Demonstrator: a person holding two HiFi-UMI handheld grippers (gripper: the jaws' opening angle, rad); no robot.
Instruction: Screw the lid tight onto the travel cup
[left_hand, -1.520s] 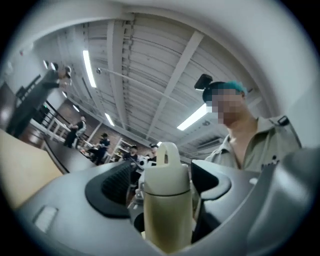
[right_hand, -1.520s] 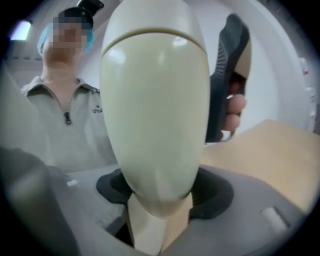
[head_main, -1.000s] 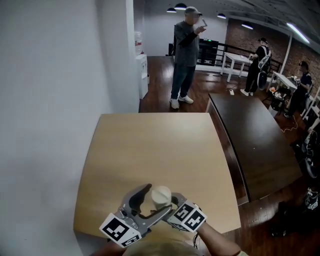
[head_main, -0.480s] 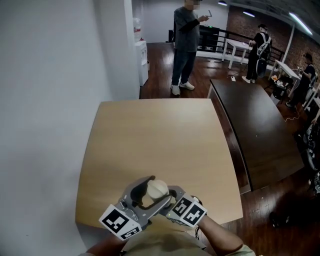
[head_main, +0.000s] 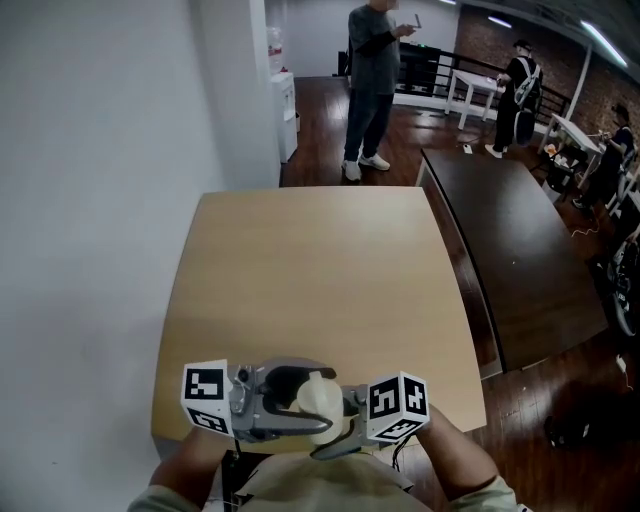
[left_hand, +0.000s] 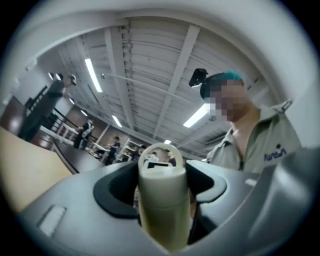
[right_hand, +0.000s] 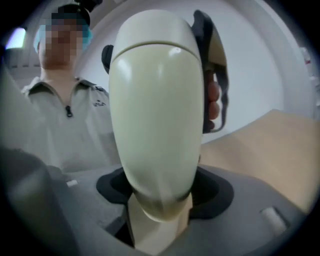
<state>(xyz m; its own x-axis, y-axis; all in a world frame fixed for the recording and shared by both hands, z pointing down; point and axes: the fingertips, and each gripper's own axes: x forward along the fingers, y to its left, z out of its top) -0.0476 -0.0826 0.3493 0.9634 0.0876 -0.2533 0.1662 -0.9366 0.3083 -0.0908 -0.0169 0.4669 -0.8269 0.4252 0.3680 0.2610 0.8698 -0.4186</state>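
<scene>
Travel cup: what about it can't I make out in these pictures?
1. How tight the lid sits: its thread lies inside the travel cup in every view.
2. Cup's near end: in the right gripper view it is sunk in the right claw and cut off by the bottom edge.
3. Cup's fine detail: too small in the head view.

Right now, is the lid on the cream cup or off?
On. In the left gripper view the cream loop-topped lid sits flush on the cream travel cup, no gap showing. How tight it is screwed, cannot tell.
</scene>
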